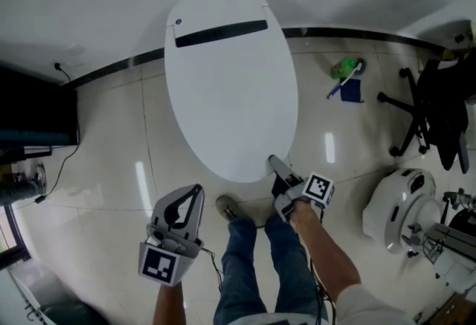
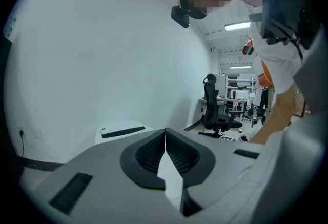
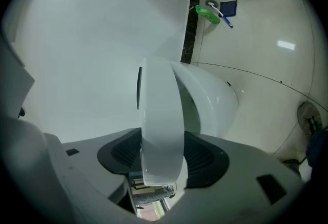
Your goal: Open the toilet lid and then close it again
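Right gripper [image 1: 274, 163] clamps front edge of toilet lid [image 1: 227, 85], tilted up off bowl [image 3: 215, 102]; we judge best leverage there. Left gripper [image 1: 192, 194] shut, empty, kept clear.

Office-lab — swivel chair [image 2: 211, 107], workstations [image 2: 239, 98]

The glossy cream tiled floor [image 1: 149, 137] carries a white oval toilet [image 1: 230, 85] at its wall edge. Right of the toilet lie a green brush [image 1: 346, 69] and a blue square pad [image 1: 351, 90]. A black star-shaped chair base [image 1: 409, 111] stands farther right.
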Action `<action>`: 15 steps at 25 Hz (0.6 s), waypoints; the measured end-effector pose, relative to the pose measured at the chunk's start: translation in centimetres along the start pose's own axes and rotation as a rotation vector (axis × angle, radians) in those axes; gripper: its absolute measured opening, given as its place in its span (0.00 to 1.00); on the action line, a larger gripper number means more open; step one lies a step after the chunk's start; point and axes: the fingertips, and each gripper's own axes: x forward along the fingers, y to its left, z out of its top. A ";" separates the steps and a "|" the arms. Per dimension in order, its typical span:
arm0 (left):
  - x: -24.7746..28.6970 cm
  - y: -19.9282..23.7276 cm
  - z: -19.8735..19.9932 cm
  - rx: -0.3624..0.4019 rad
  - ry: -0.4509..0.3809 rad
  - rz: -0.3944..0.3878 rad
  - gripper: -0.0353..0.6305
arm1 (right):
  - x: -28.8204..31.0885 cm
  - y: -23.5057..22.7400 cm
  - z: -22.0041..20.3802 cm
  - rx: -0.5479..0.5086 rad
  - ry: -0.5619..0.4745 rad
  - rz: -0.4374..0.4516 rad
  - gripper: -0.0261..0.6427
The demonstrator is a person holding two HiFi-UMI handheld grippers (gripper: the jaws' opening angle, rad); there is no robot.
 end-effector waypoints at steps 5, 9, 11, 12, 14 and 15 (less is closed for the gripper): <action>-2.4 1.4 5.7 0.037 -0.020 0.000 0.06 | -2.5 7.1 0.3 0.074 -0.040 -0.025 0.39; -4.1 2.1 11.3 0.070 -0.058 -0.008 0.06 | -3.3 12.9 1.3 0.151 -0.079 -0.054 0.38; -5.1 2.7 13.6 0.086 -0.077 -0.009 0.06 | -3.4 15.3 1.6 0.171 -0.092 -0.068 0.38; -5.4 3.1 14.6 0.093 -0.086 -0.008 0.06 | -3.3 16.2 1.9 0.178 -0.097 -0.072 0.38; -5.9 3.9 15.8 0.100 -0.096 -0.004 0.06 | -3.3 17.1 2.2 0.192 -0.114 -0.082 0.38; -6.1 4.2 16.3 0.102 -0.099 -0.004 0.06 | -3.3 17.3 2.3 0.201 -0.126 -0.088 0.38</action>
